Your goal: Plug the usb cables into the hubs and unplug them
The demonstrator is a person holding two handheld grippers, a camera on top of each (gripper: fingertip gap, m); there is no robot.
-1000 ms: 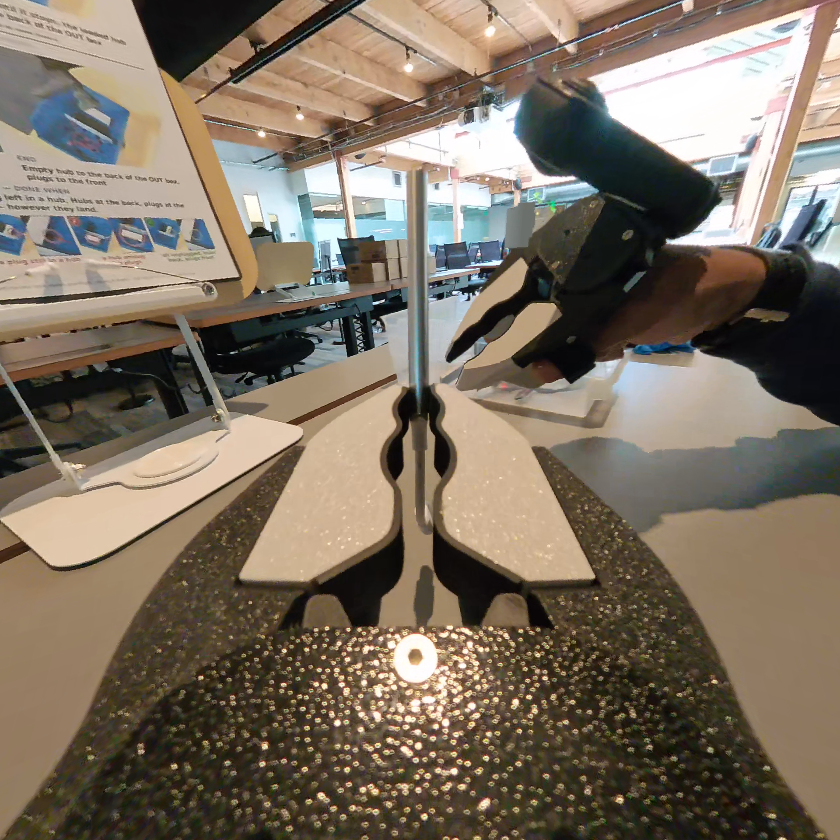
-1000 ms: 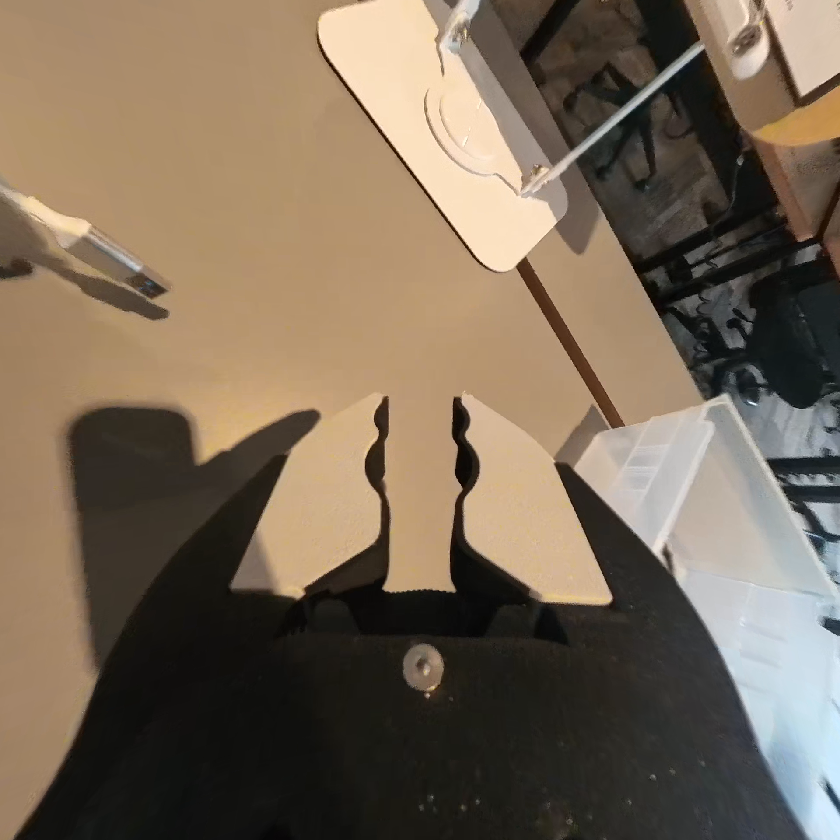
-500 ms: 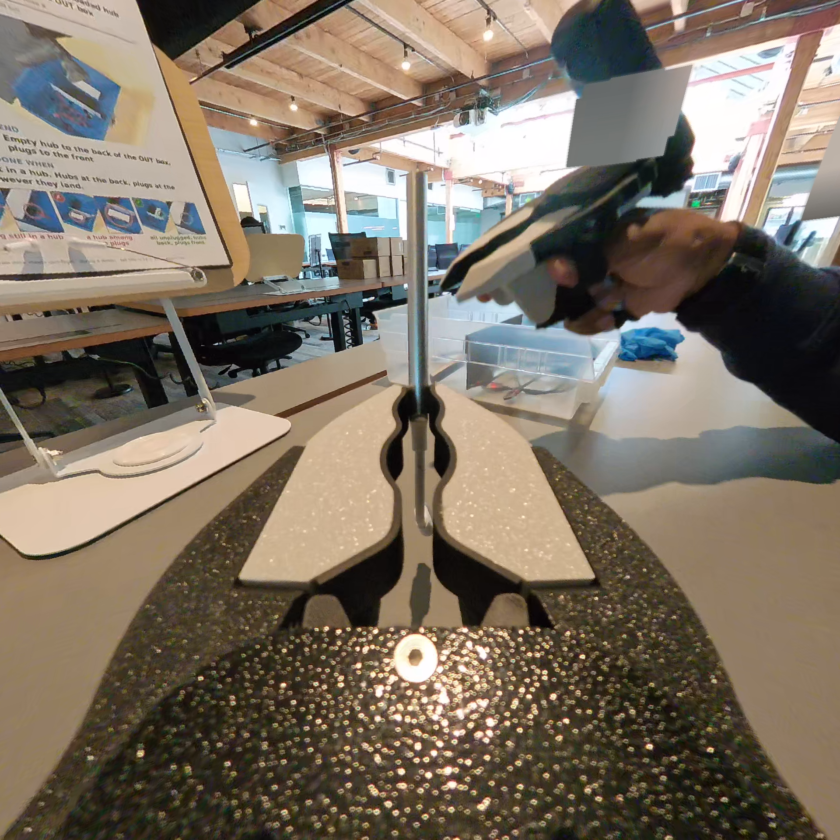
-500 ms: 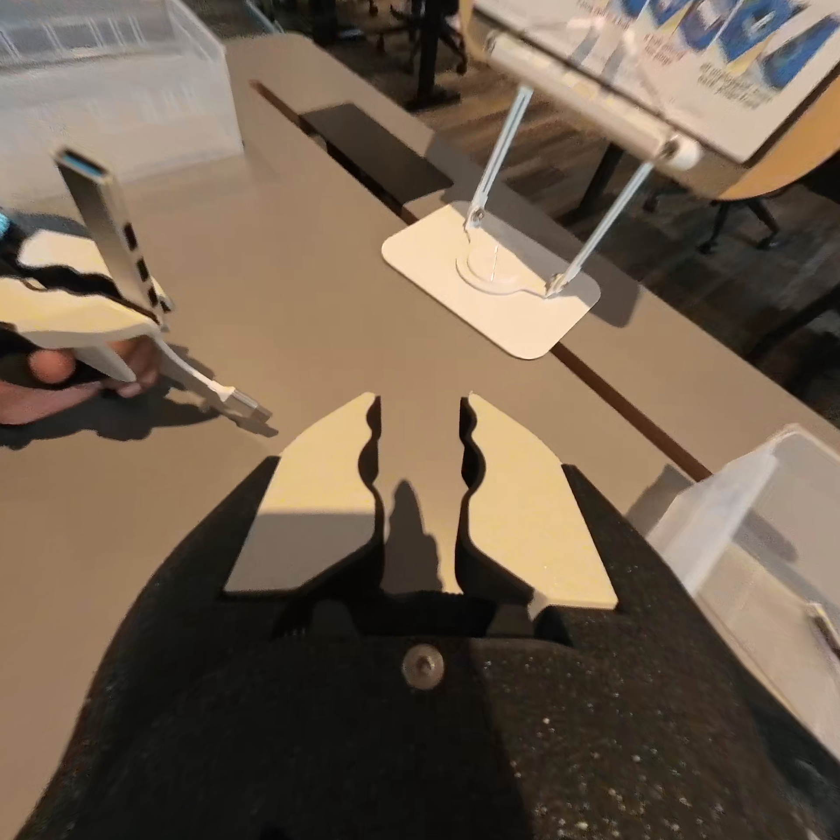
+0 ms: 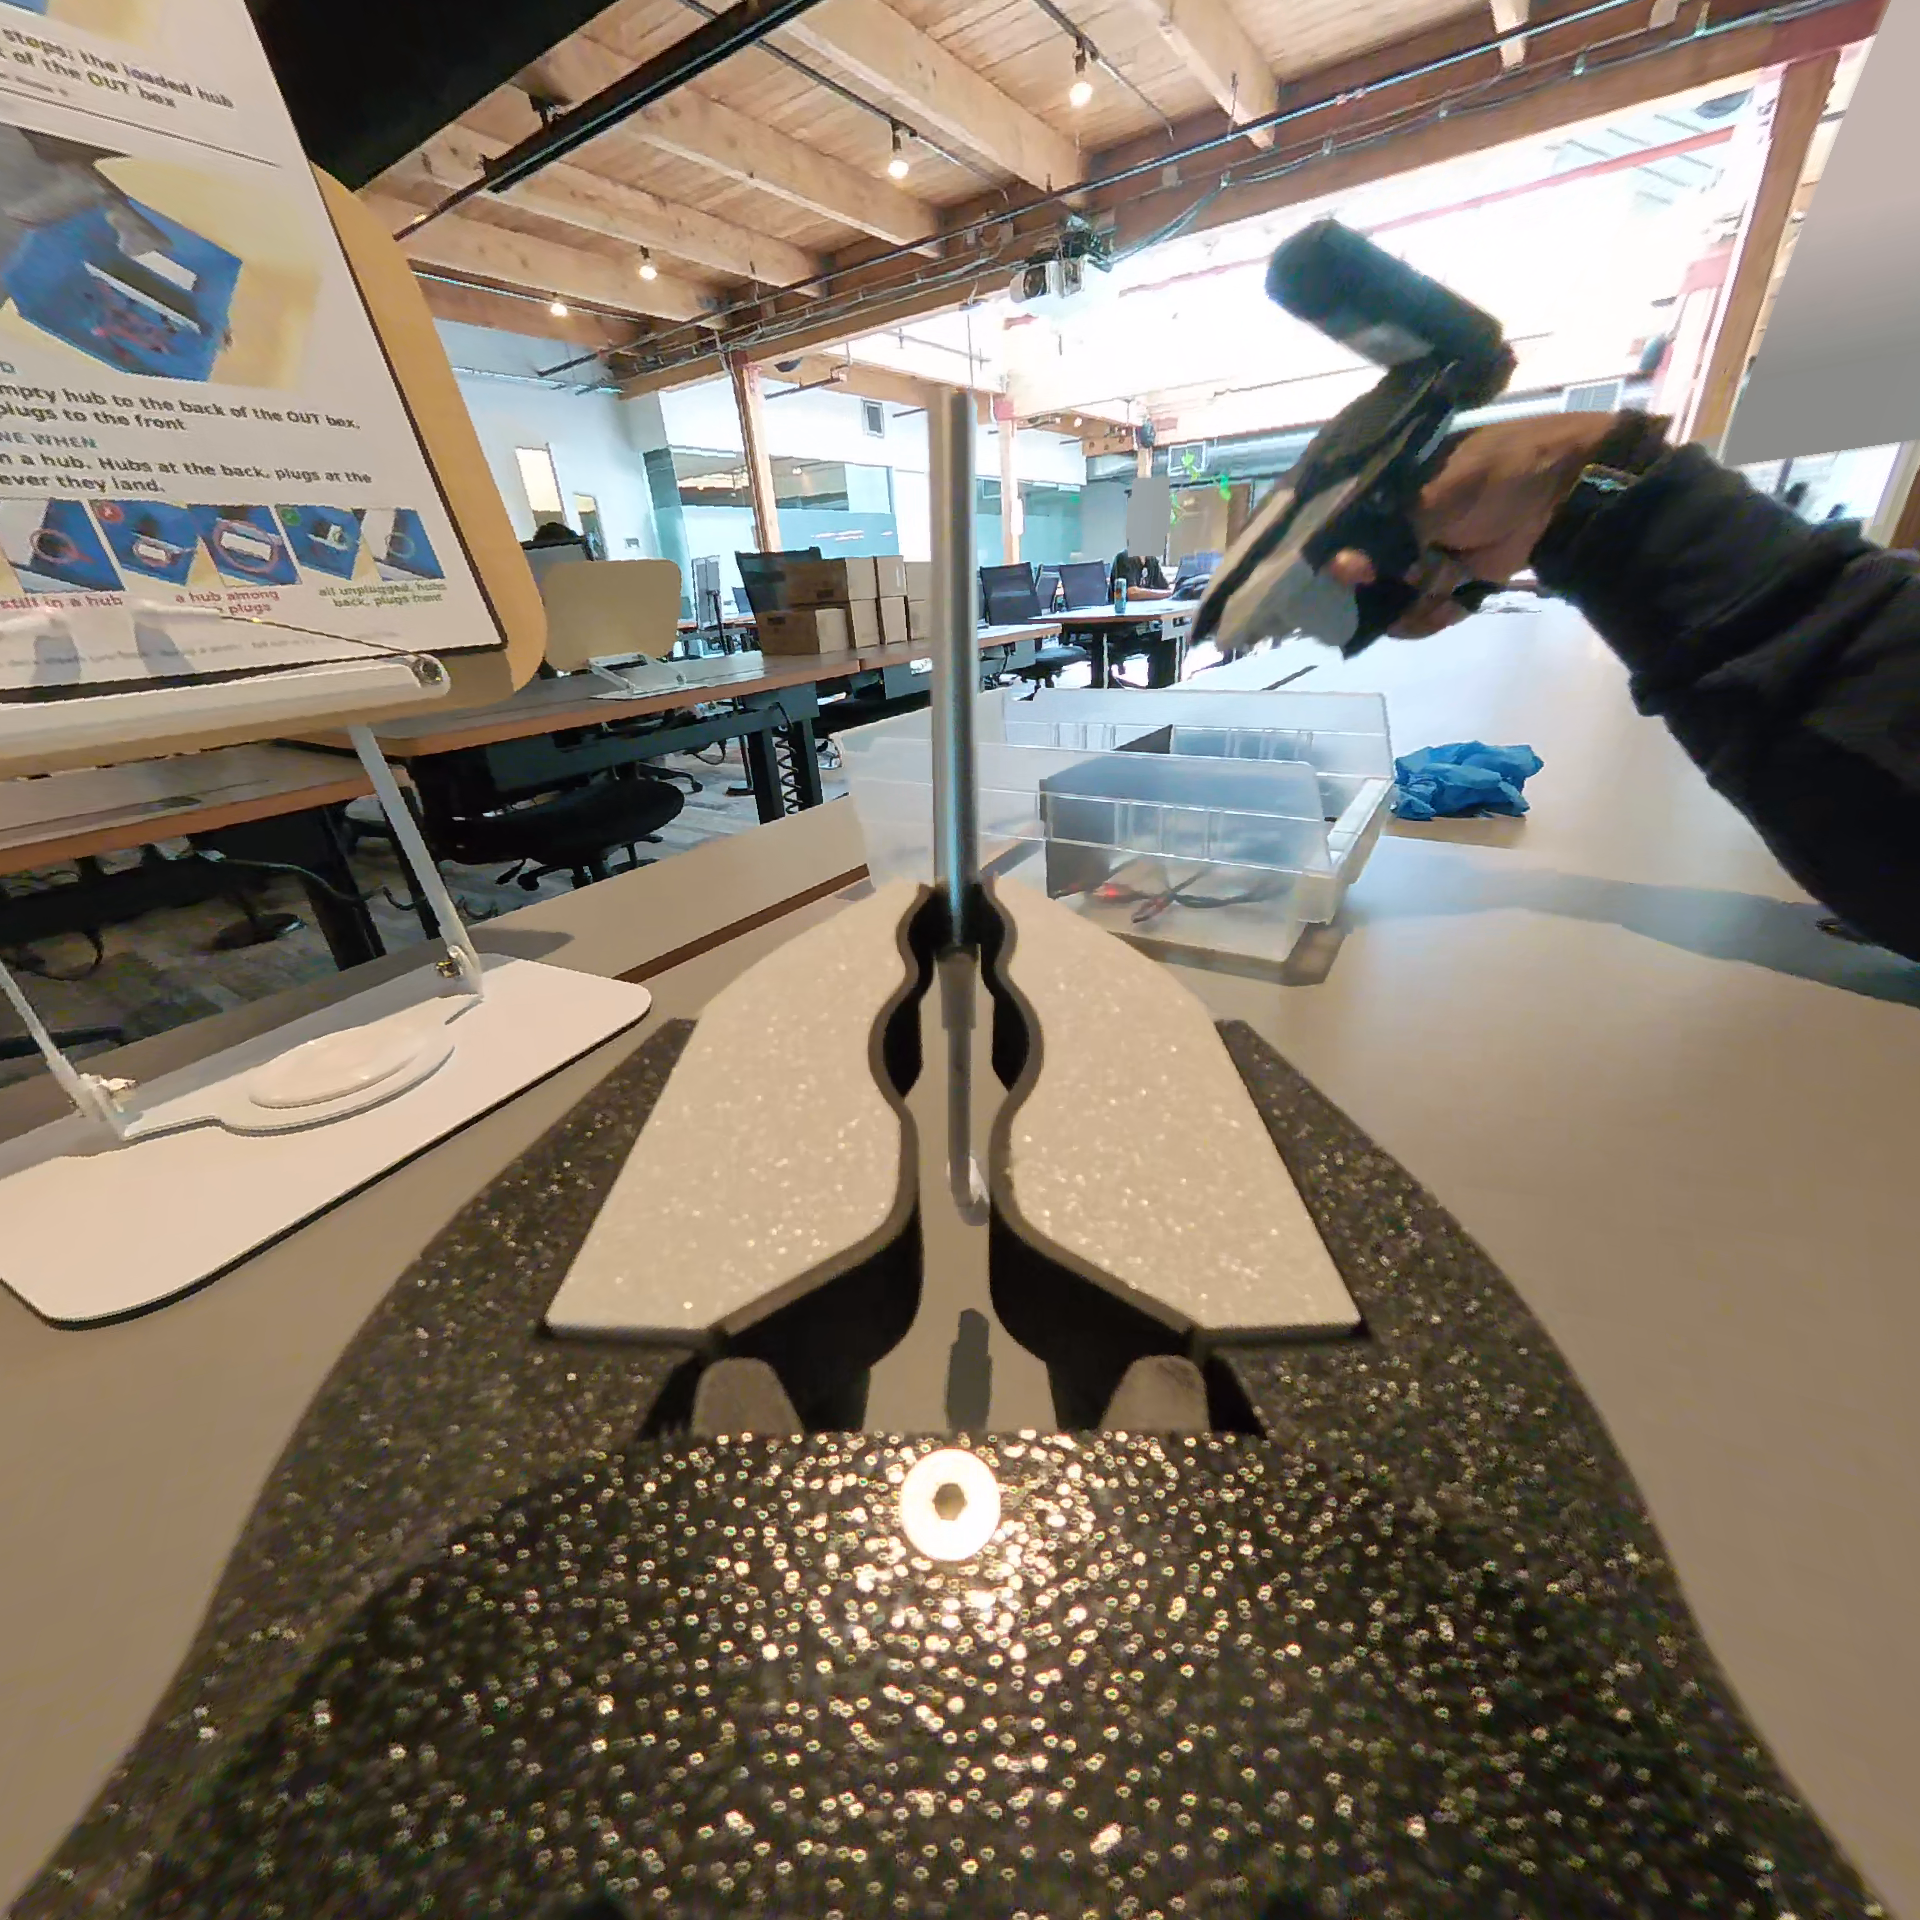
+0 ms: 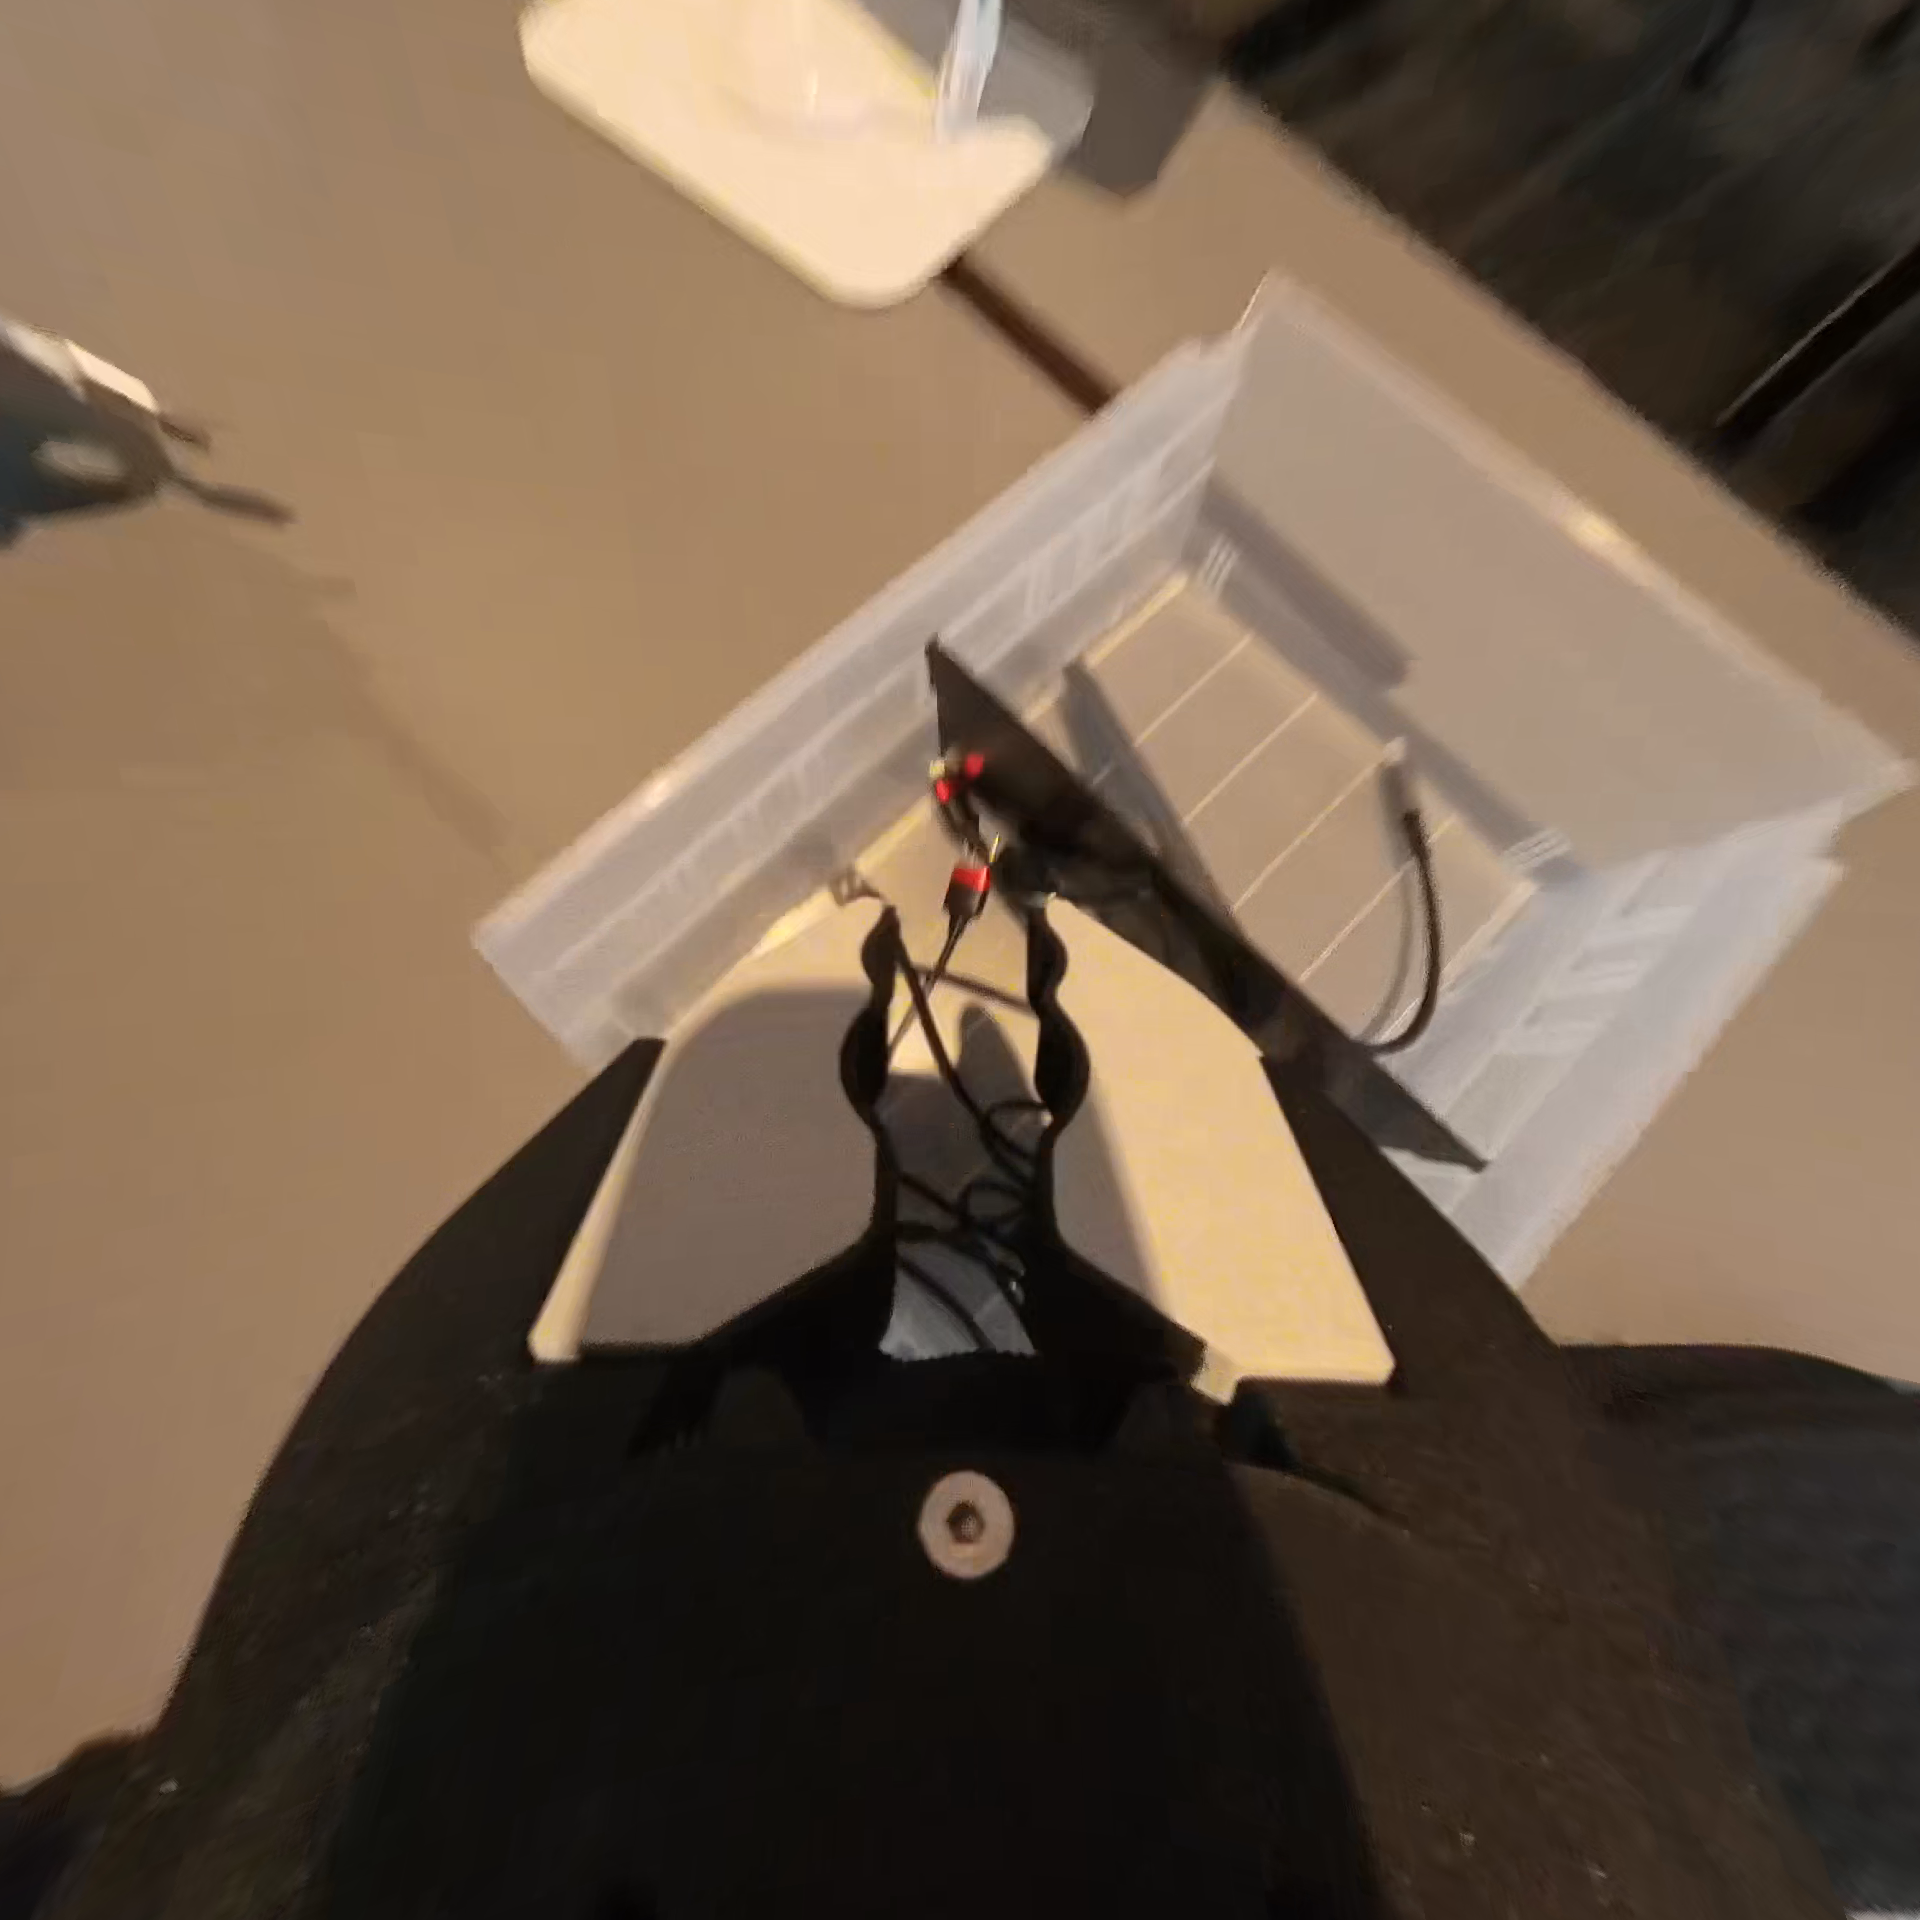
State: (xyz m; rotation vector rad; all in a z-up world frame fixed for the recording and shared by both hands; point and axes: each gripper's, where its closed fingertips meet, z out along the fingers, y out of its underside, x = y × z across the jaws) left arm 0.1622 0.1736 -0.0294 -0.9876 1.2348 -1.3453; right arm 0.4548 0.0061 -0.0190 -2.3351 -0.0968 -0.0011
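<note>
My left gripper (image 5: 954, 914) is shut on a thin silver USB hub (image 5: 956, 644), held upright and seen edge-on, with its white cable tail (image 5: 961, 1122) hanging down between the fingers. My right gripper (image 6: 961, 935) is open and empty, pointing down over a clear plastic bin (image 6: 727, 831). It also shows in the left wrist view (image 5: 1278, 582), raised at the upper right in a hand. Black USB cables with red plugs (image 6: 961, 883) lie in the bin's front compartment, right below the right fingertips. The right wrist view is blurred; the hub (image 6: 73, 405) shows at its left edge.
A black divider (image 6: 1143, 914) splits the bin; a black cable (image 6: 1423, 935) lies behind it. The bin (image 5: 1195, 821) stands mid-table. A white document stand (image 5: 312, 1070) holding an instruction sheet is at the left. Blue gloves (image 5: 1465, 774) lie beyond the bin. The gap from one gripper's tips to the other's is roughly 35 cm.
My right gripper has swung from above the bare table and stand to above the bin, still open. My left gripper holds the hub upright and has barely moved.
</note>
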